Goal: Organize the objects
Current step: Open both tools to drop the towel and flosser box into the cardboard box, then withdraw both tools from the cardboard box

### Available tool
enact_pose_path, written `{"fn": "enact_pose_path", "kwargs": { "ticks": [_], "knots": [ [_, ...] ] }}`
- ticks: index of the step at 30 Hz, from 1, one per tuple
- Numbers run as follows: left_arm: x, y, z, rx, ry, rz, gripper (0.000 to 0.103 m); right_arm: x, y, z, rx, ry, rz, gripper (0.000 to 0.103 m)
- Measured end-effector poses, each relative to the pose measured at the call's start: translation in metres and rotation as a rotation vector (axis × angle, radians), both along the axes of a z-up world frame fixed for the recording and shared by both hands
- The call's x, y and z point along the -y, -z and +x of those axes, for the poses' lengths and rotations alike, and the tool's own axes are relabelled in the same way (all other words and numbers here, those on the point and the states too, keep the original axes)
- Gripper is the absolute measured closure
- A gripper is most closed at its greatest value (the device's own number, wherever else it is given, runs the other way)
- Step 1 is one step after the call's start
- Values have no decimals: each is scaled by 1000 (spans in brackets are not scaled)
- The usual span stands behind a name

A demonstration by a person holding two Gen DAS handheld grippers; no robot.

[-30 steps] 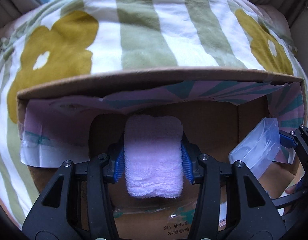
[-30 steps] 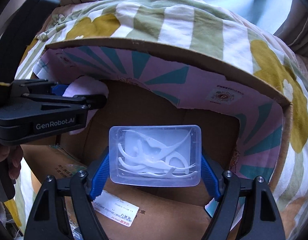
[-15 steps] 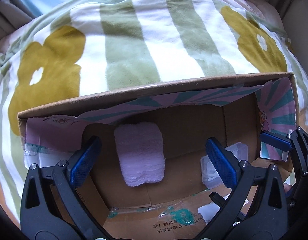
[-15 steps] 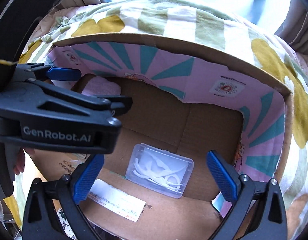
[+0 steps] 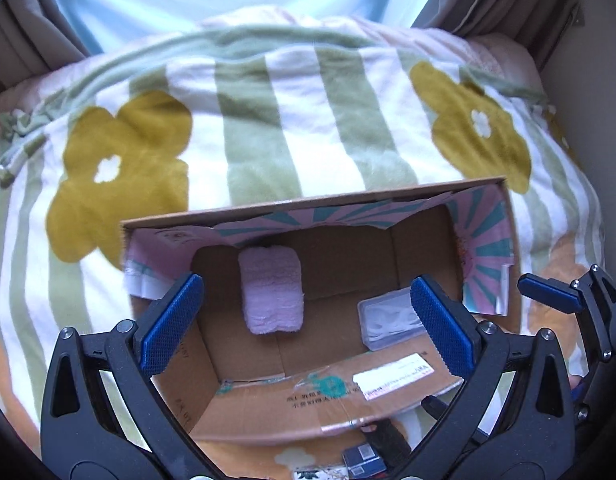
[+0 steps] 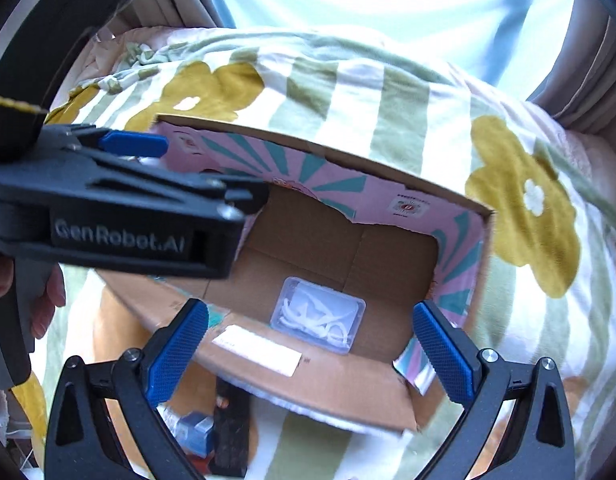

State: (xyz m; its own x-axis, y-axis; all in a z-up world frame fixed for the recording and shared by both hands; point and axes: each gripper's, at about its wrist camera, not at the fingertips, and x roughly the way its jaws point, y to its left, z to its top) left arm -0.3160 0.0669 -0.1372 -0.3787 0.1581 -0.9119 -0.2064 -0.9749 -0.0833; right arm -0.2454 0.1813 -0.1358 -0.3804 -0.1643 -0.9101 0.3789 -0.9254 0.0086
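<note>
My work surface is a bed covered by a striped blanket [image 5: 259, 132] with mustard flowers, and on it stands the open cardboard box [image 5: 308, 210] that serves as the container for this task. Inside the box, on its bare floor, two items are stowed: the folded pink towel [image 5: 272, 290] lies toward the left rear, close to the back wall, and the clear plastic case [image 6: 318, 314] of white floss picks lies flat toward the right front, well apart from the towel. My left gripper [image 5: 303, 324] hangs above the near edge of the box with its blue pads spread wide and nothing between them; my right gripper [image 6: 308, 344] is likewise fully spread and empty, positioned over the near flap above the case. I judge both placements complete. What is left appears below the near wall of the box: a few small items [image 6: 211, 428] on the bedding, including something dark and something blue, too blurred to identify. I judge these to be possible candidates for the next pick.
</note>
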Motion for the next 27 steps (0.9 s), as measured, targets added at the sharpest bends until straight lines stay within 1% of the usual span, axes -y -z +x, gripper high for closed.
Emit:
{"fn": "enact_pose_path", "kwargs": {
  "ticks": [3,8,11,14,16,18,19,21,24,27],
  "knots": [
    [4,-31,18,-50,5,-16,0,-1,-23,12,-32,40,16,1],
    [10,-77,56,-125,30,-67,0,-5,-56,38,-74,79,-16,1],
    [22,-101,80,-148,8,-30,0,-7,-72,56,-86,99,-27,1],
    [39,-124,107,-161,-37,23,0,-9,-88,75,-102,132,-33,1],
    [50,-137,127,-172,-56,48,0,-11,-99,88,-105,150,-51,1],
    [57,-150,150,-193,-73,40,0,-12,-110,103,-114,172,-63,1],
    [60,-156,162,-218,-93,27,0,-12,-116,112,-120,183,-63,1],
    [66,-167,188,-242,-101,26,0,-12,-123,125,-127,203,-67,1],
    [73,-177,224,-261,-122,13,0,-14,-132,146,-124,240,-87,1],
    [76,-180,259,-257,-144,2,0,-17,-139,169,-137,278,-91,1]
  ]
}}
